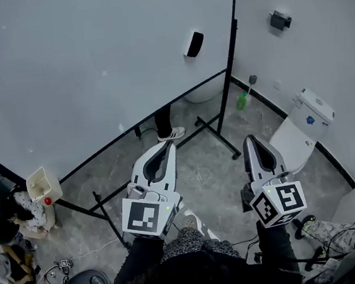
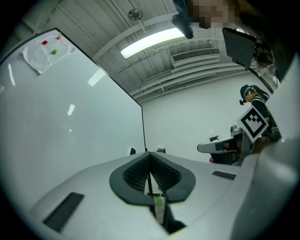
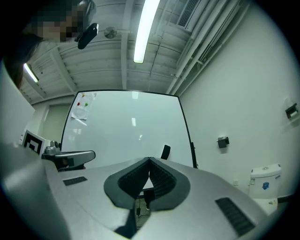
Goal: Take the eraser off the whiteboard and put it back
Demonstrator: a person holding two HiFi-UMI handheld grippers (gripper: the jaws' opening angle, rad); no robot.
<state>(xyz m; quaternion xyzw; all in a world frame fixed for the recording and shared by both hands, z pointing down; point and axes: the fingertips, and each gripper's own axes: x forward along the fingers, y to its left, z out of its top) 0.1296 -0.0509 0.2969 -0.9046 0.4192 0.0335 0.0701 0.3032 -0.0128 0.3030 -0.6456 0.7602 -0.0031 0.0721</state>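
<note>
Facing whiteboard (image 1: pixel 92 65) | L tongs (image 1: pixel 167 144) together | R tongs (image 1: pixel 249 139) together | eraser (image 1: pixel 194 44) on board | toilet (image 1: pixel 303 127) rt

Head view looks steeply down; both gripper views look slightly upward, sharing the whiteboard (image 1: pixel 92 65) ahead.

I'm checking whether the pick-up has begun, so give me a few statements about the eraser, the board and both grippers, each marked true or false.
1. The black rectangular eraser sits on the large white whiteboard, near its right edge. True.
2. The right gripper is closed on the eraser. False: its jaws are together with nothing between them, well short of the board.
3. The left gripper has its jaws together and holds nothing. True.
4. The green bottle hangs on the whiteboard. False: it is on the grey floor, beyond the board's stand.
</note>
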